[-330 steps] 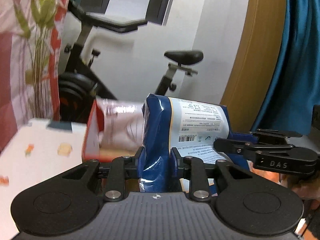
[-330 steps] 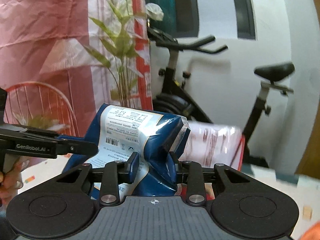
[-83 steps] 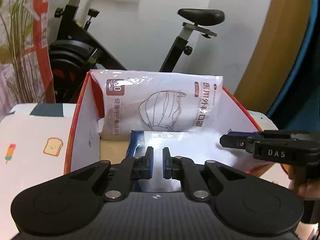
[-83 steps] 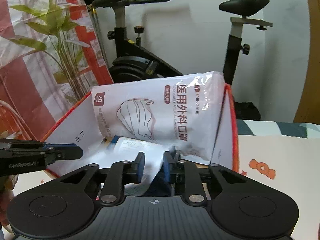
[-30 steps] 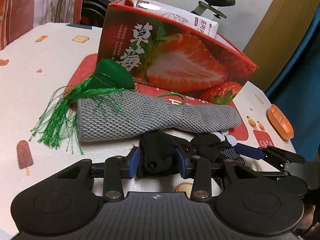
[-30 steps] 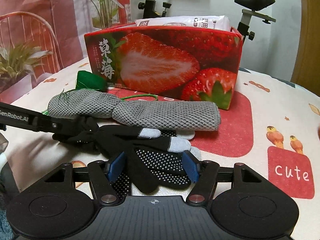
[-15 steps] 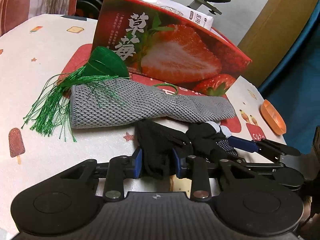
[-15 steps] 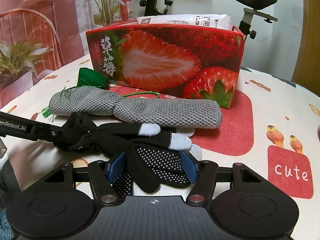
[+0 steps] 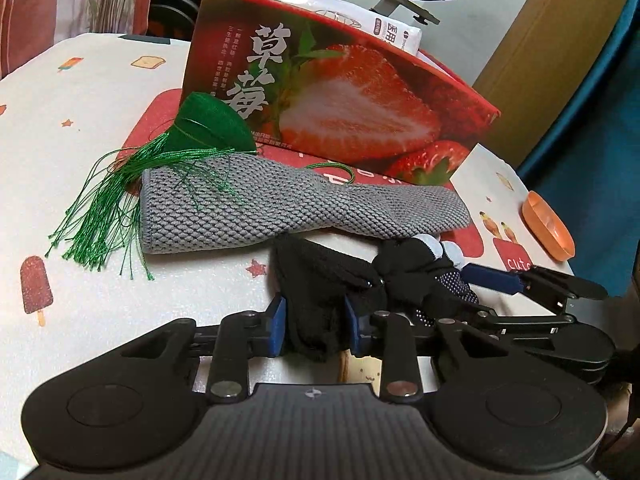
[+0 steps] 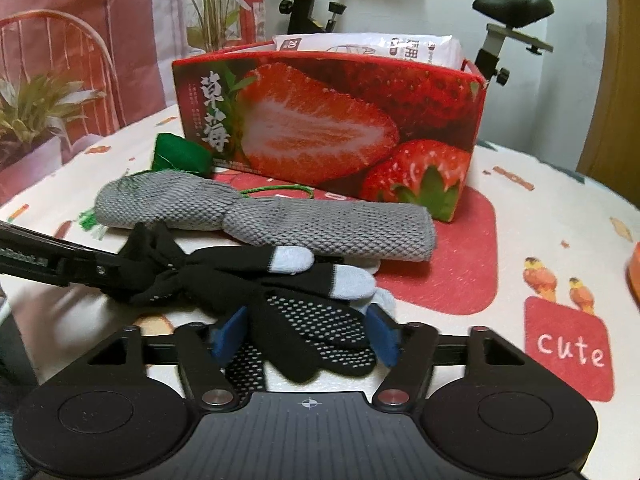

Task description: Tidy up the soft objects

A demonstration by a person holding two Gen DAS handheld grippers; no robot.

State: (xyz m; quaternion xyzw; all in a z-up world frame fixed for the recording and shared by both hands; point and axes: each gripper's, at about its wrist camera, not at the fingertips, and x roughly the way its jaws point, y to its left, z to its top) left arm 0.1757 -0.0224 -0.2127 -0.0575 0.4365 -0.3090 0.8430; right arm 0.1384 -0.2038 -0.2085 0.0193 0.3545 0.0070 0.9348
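Left gripper [image 9: 314, 330] fingers clamp the black glove [image 9: 320, 284] cuff. Right gripper [image 10: 306, 336] fingers are opening, glove fingertips between them, on the surface [image 10: 540, 216].

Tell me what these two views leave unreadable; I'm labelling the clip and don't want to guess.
- Strawberry box interior: both views, its front wall hides all but the top of the white mask pack.
- Black gloves, cuff end: right wrist view, bunched by the left gripper; glove count unclear.
- Orange dish: cut by the edge in the right view.
- Green tassel pouch: far side hidden.
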